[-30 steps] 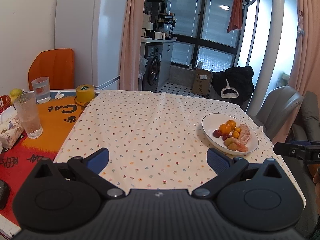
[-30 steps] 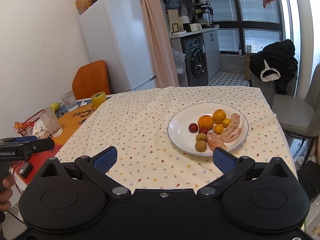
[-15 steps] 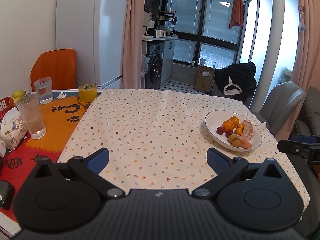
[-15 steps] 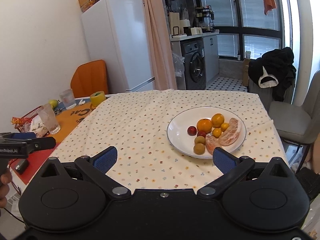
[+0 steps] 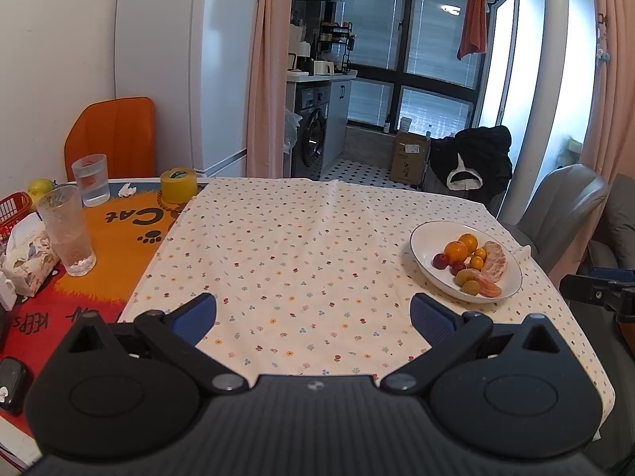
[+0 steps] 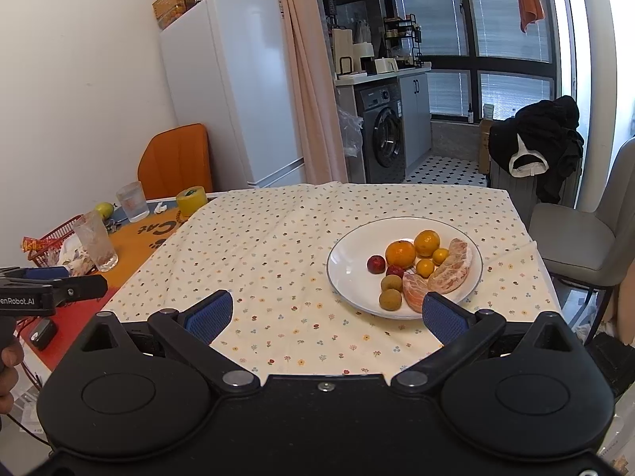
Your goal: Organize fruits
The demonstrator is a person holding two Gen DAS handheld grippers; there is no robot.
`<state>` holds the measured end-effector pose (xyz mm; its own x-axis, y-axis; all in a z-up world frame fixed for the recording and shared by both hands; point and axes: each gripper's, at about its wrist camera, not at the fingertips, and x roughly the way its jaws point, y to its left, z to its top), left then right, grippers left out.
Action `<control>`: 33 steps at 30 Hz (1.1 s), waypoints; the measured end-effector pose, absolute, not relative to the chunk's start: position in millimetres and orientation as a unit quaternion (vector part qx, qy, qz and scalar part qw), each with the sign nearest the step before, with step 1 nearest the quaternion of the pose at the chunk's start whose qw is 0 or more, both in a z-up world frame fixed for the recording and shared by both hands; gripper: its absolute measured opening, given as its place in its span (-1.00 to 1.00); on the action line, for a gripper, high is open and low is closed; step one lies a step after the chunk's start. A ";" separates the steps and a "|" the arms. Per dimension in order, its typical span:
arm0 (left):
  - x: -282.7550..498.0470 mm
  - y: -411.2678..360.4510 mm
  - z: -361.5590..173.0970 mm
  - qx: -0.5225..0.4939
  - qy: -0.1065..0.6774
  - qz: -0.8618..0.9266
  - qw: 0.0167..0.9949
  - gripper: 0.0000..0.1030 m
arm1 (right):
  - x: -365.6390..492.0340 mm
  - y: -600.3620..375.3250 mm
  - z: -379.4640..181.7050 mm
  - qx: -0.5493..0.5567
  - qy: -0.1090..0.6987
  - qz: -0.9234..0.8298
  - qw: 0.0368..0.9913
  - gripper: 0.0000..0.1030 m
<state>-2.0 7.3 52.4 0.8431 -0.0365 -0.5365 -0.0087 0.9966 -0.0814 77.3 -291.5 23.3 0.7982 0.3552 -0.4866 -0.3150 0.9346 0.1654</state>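
Observation:
A white plate (image 6: 349, 254) (image 5: 422, 240) rests on the right side of the flower-print tablecloth (image 6: 270, 246). It holds several fruits: oranges (image 6: 400, 253), small kumquats, red plums (image 6: 376, 263), brown round fruits (image 6: 389, 299) and peeled pomelo segments (image 6: 452, 265). My right gripper (image 6: 323, 315) is open above the near table edge, its right pad just in front of the plate's rim. My left gripper (image 5: 313, 313) is open and empty over the cloth, with the plate off to its right.
On the orange cat mat (image 5: 119, 222) at the left stand two glasses (image 5: 69, 230), a yellow tape roll (image 5: 178, 185), a tissue pack (image 5: 24, 254) and a red basket (image 6: 55, 238). A grey chair (image 6: 583, 246) sits right of the table. An orange chair and a white fridge stand behind.
Both grippers have drawn back and risen slightly, so the plate looks a little farther away. Neither has changed its opening, and the fruits have not moved.

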 end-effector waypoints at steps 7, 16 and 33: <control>-1.5 7.5 51.9 -0.041 0.281 -0.006 0.959 1.00 | 77.4 -288.9 21.2 0.035 0.268 0.179 0.946 1.00; -1.9 5.7 51.7 -0.039 0.281 -0.009 0.959 1.00 | 76.5 -287.6 20.6 0.032 0.269 0.179 0.946 1.00; -1.3 2.6 53.2 -0.040 0.281 -0.011 0.959 1.00 | 77.0 -289.1 21.4 0.030 0.269 0.182 0.945 1.00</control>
<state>-1.3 2.6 53.2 0.8418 -0.0430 -0.5381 -0.0018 0.9966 -0.0824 77.0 -289.1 21.4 0.7896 0.3597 -0.4971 -0.3276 0.9322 0.1540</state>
